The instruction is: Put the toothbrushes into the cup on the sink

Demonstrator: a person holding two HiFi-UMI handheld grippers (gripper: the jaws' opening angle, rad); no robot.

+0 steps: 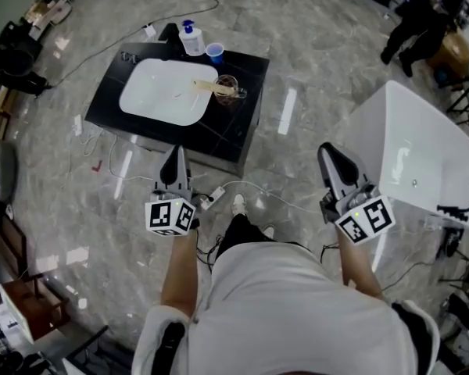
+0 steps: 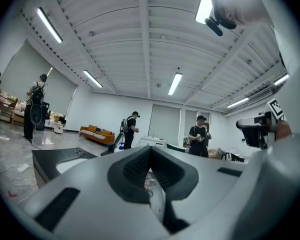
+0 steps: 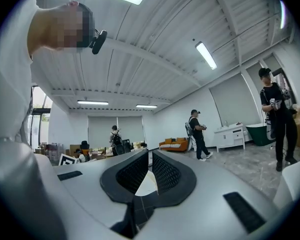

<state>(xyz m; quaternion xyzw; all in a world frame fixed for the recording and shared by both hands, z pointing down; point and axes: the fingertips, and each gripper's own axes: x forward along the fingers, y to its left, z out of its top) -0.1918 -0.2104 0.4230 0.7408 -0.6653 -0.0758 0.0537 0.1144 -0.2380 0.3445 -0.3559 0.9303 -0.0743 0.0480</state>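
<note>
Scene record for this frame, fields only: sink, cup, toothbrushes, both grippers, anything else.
sink: white basin in black counter
cup: clear cup at basin's right edge
toothbrushes: pale handle reaching from cup over basin; count unclear
left gripper: fingers together, empty, short of sink
right gripper: fingers together, empty
other: pump bottle, blue cup behind basin

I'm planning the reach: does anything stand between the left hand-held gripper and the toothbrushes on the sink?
Nothing visible does. Between the left hand-held gripper and the toothbrushes lie only black counter and white basin; the pump bottle and blue cup stand beyond.
</note>
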